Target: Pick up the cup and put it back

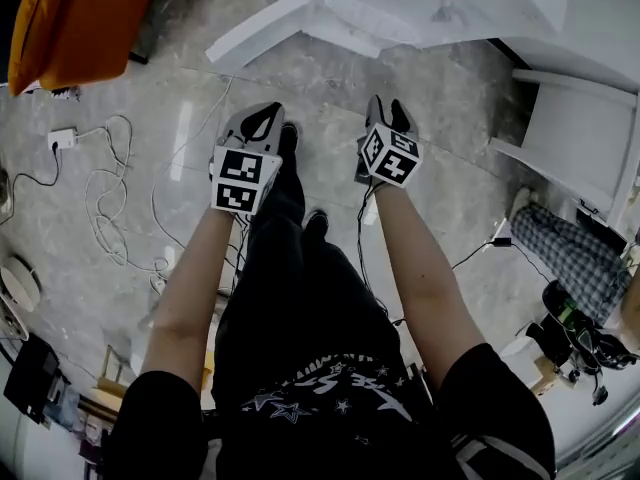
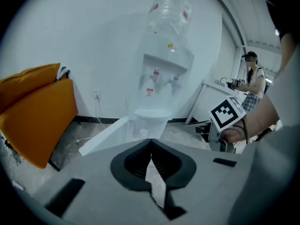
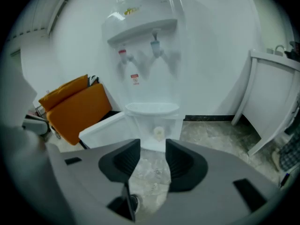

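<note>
Left gripper (image 2: 151, 143) jaws together, right gripper (image 3: 152, 145) jaws moderately apart, both empty. Approaching off-centre could topple the small cup (image 3: 159, 133) inside the water dispenser (image 3: 149, 74) recess.

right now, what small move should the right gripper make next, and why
Probably ease the right gripper forward and down toward the small pale cup in the open lower cabinet of the white water dispenser. Its jaws stand apart with only grey floor between them, and the cup sits well ahead; the left gripper is shut.
</note>
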Action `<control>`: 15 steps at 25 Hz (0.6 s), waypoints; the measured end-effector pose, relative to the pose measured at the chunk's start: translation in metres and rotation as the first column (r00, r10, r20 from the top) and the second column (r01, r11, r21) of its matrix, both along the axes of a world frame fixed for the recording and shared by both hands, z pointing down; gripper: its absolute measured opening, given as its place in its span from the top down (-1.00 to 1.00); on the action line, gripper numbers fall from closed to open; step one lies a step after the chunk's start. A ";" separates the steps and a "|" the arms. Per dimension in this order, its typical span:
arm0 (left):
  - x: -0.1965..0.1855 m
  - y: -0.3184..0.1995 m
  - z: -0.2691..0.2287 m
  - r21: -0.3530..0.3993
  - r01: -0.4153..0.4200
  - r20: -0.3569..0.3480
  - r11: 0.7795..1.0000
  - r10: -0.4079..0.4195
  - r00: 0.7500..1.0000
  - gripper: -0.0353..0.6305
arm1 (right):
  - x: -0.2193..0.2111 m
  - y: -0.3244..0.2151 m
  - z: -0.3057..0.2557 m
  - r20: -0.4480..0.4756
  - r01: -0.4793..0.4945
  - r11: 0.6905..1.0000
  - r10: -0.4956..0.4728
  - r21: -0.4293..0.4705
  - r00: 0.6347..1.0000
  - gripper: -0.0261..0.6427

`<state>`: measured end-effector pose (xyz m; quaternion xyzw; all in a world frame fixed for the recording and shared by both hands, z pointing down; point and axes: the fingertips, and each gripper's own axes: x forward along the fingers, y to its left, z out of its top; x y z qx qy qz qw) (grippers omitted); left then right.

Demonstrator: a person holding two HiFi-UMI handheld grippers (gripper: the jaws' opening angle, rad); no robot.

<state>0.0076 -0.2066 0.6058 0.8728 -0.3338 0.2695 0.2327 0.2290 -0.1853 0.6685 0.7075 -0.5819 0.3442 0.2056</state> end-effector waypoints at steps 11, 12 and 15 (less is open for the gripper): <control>-0.016 -0.053 0.173 -0.037 0.078 -0.024 0.996 -0.079 0.997 0.87 | 0.023 -0.078 0.179 -0.044 0.059 0.998 -0.060 -0.007 0.997 0.46; -0.016 -0.060 0.185 -0.029 0.081 -0.026 0.996 -0.082 0.996 0.87 | 0.024 -0.088 0.195 -0.038 0.057 0.998 -0.057 0.004 0.998 0.44; -0.016 -0.078 0.220 0.000 0.089 -0.024 0.996 -0.089 0.996 0.87 | 0.028 -0.116 0.240 -0.031 0.047 0.998 -0.046 0.029 0.998 0.43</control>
